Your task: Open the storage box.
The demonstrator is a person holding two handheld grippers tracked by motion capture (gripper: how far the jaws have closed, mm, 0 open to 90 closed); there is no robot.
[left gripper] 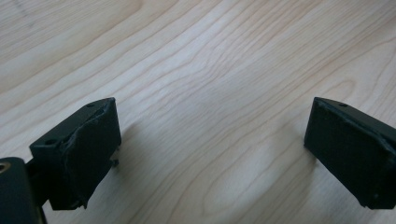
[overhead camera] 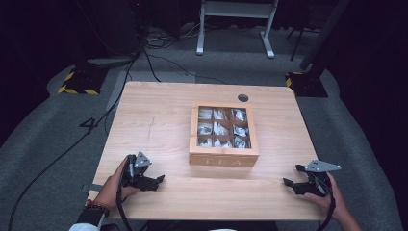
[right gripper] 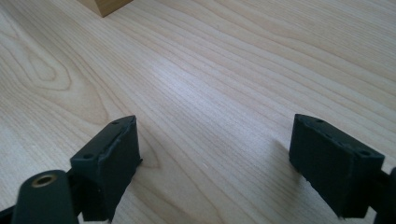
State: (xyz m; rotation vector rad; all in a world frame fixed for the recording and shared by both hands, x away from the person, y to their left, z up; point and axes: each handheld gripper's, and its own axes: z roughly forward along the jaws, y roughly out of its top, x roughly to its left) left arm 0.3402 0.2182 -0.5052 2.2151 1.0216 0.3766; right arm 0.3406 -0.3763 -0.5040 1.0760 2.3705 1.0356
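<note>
The left claw rests low at the near left of the tabletop, its jaws spread wide with nothing between them — in the left gripper view only bare wood grain lies ahead. The right claw sits at the near right edge, likewise wide open and empty; in the right gripper view a corner of the wooden tea box shows at the top edge, well ahead of the jaws.

That tea box stands in the middle of the tabletop, between the two claws and apart from both, marked "TEA" on its front wall. Its nine compartments hold pale tea bags, seemingly behind a windowed lid — whether it is shut I cannot tell for certain.

This looks like the starting pose: neither claw has yet approached. The next move likely calls for one claw to travel inward to the box's front edge, the other to steady its side.
</note>
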